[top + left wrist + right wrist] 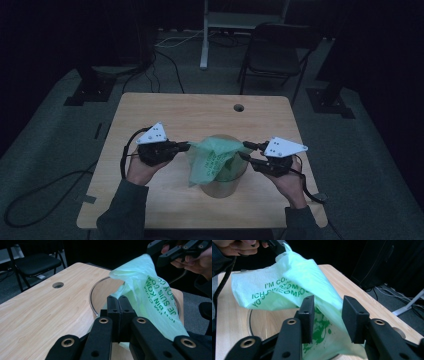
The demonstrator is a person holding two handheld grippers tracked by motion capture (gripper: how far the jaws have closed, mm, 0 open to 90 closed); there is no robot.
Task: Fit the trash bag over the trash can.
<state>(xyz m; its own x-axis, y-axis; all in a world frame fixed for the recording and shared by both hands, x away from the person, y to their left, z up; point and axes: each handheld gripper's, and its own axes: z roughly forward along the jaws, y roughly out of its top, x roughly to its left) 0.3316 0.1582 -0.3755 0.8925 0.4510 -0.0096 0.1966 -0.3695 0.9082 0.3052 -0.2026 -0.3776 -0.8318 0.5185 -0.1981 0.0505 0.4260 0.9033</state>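
A light green plastic bag point(212, 157) with green print hangs over the mouth of a round bin point(220, 189) near the table's front. My left gripper point(187, 146) is shut on the bag's left edge; in the left gripper view its jaws point(119, 298) meet with the film point(147, 290) pinched between them. On the bag's right side my right gripper point(244, 150) is open. In the right gripper view its jaws point(328, 305) stand apart, with the bag point(294, 275) lying between them, not pressed. The bin's rim point(92, 293) shows under the bag.
The wooden table point(165, 110) has a cable hole point(238, 107) near its far edge. A black folding chair point(277, 50) and a white stand point(204, 40) stand beyond the table. Cables trail over the grey floor on the left.
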